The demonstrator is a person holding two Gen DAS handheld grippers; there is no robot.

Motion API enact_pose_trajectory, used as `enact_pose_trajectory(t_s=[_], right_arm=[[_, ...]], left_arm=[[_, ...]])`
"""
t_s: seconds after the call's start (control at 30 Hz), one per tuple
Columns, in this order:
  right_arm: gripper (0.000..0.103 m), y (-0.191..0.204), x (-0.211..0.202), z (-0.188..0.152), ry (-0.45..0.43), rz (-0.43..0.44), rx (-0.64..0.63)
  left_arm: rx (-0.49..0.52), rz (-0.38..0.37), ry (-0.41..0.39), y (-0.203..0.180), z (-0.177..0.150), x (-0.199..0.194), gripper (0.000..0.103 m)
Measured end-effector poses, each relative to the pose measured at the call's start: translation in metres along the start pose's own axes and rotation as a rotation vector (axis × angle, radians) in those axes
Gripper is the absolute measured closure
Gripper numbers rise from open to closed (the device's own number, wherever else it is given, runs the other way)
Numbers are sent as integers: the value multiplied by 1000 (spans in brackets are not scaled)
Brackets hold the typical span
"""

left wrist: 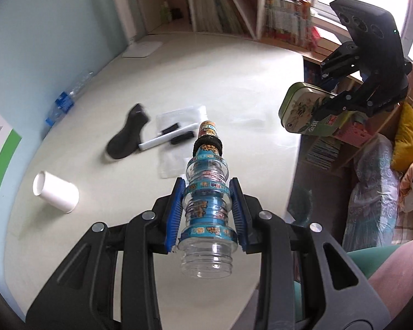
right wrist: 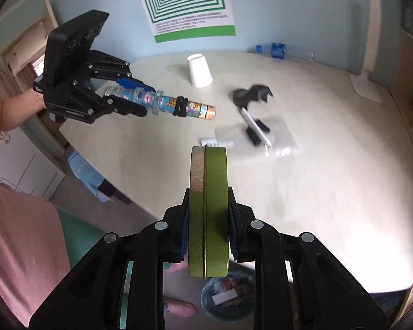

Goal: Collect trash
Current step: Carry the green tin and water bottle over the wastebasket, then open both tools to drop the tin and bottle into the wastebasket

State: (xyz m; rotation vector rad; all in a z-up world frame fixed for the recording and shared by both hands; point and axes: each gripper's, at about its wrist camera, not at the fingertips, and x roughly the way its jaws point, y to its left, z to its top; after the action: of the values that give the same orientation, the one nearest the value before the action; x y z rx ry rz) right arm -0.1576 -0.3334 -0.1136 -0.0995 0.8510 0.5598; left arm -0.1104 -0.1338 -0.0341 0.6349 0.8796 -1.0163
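Note:
My left gripper (left wrist: 208,214) is shut on a ribbed clear plastic bottle with blue labels (left wrist: 206,200) and holds it above the white table (left wrist: 234,88). It also shows in the right wrist view (right wrist: 162,104), held level over the table's left edge. My right gripper (right wrist: 208,220) is shut on a flat green tin (right wrist: 209,206), held on edge. The tin also shows in the left wrist view (left wrist: 305,110), beyond the table's right edge. A bin with a blue liner (right wrist: 228,297) holding trash stands on the floor below the tin.
On the table lie a white paper cup (left wrist: 55,192), a dark sock (left wrist: 126,137), a clear bag with a white marker and black caps (left wrist: 173,137), and a water bottle (left wrist: 66,101) by the wall. Bookshelves (left wrist: 220,8) stand behind.

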Motion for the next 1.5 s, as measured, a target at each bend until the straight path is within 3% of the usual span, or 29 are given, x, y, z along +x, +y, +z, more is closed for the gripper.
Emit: enact_pose_trajectory(t_s=[0.13,0.33,0.47,0.6,0.8,0.9,0.93,0.97,1.03,1.3,1.5], right_arm=[[79,-4,-25,-84,31,-23,114],[79,-21,-14,-206,79,-35,316],[79,-38,34,-282,138,-37,420],[79,-58,105,-342,191,-25,489],[79,-96,206,-413,211,-19,592],[75,-108,243,-439,221,-29,647],[69,-110,249,-446,215,-38,668],[56,-112,253,-453,211,-61,691],[53,-115,255,-466,212,-107,731],[53,-110,199,-471,159,-108,758],[53,-95,142,-444,110,-87,716]], left_arm=[[44,-135,48,-77,4,22,72],[127,-222,159,-178,-10,81,72],[195,-215,242,-227,-35,156,72],[148,-251,343,-245,-65,249,72],[134,-250,439,-257,-108,378,72],[107,-238,473,-262,-127,430,72],[116,-234,466,-265,-132,439,71],[128,-215,454,-269,-135,444,57],[149,-181,440,-276,-140,451,39],[136,-238,438,-272,-127,419,39],[71,-272,421,-257,-118,347,39]])
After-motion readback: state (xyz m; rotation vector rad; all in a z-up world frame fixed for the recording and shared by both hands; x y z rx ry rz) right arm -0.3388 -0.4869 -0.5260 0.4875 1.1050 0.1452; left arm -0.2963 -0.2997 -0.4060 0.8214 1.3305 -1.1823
